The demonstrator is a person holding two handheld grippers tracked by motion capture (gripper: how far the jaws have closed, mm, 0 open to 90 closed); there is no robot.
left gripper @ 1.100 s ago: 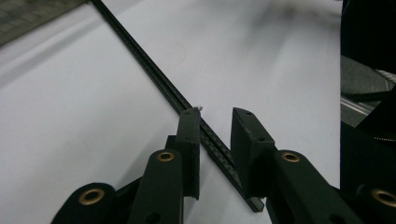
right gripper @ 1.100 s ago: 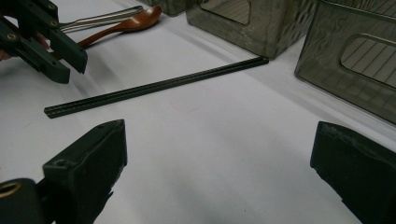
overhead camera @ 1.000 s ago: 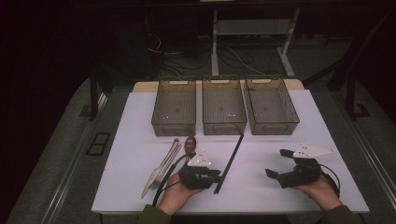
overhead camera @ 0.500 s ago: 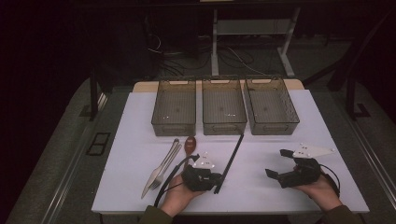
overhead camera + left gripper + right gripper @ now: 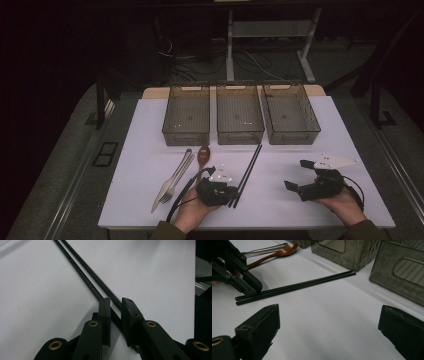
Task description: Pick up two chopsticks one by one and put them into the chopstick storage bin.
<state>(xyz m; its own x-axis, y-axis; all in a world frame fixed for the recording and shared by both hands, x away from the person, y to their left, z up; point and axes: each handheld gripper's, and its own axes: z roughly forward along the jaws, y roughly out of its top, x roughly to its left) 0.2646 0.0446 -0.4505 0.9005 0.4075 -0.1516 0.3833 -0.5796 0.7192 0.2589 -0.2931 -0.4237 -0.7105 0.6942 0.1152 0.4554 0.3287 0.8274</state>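
Three grey bins [image 5: 240, 120] along the far table [image 5: 150, 150] edge; fork [image 5: 172, 182], wooden spoon [image 5: 202, 155] nearer.

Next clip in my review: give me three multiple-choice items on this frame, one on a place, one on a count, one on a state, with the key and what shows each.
1. Where does the wooden spoon lie?
A. In the middle bin
B. On the table, just right of the fork and knife
C. Under the right tool

2. How many clear bins stand in the row at the far side of the table?
A. Two
B. Three
C. Four

3. How do the left tool's jaws stand?
A. Nearly closed around the near end of the black chopsticks
B. Wide open over bare table
C. Clamped on the fork

Key: 1 B, the high view shows the spoon beside the fork in front of the left bin. 2 B, left, middle and right bin stand side by side. 3 A, the left gripper view shows a narrow gap with the chopsticks running through it.
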